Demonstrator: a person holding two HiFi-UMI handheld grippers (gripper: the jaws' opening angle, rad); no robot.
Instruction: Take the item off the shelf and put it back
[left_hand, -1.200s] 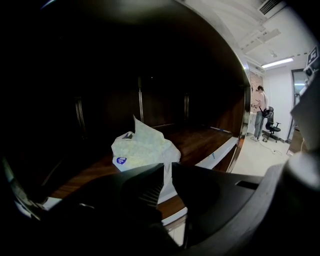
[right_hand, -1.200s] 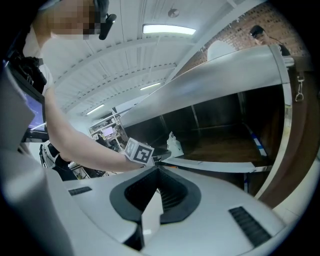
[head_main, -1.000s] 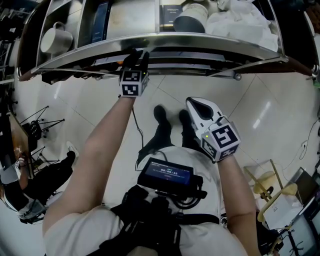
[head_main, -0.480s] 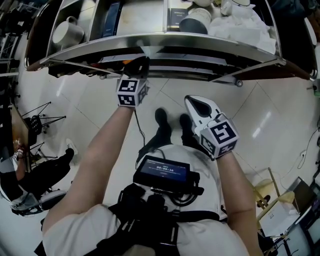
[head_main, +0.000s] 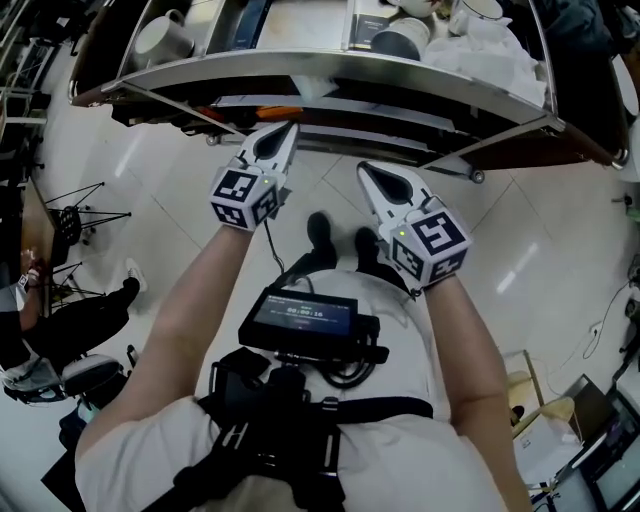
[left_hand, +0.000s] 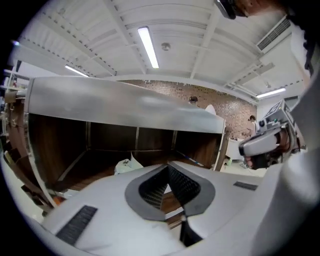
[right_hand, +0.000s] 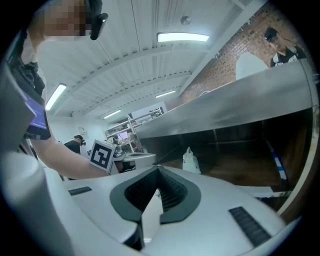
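Note:
A steel shelf unit fills the top of the head view. Its top level carries a white mug, a dark book, a dark box, a round dark pot and white cloth. Something orange lies on the level below. My left gripper hangs just in front of the shelf edge; its jaws have just been closing, nothing is between them, and they stand shut. My right gripper is beside it, shut and empty. A white bag lies on the lower level.
A screen device hangs on my chest. The floor is white tile. A seated person and a black stand are at the left. Cardboard and boxes sit at the lower right.
My left gripper has drawn back out from under the shelf edge and risen, with nothing in it. My right gripper has lifted a little toward the shelf.

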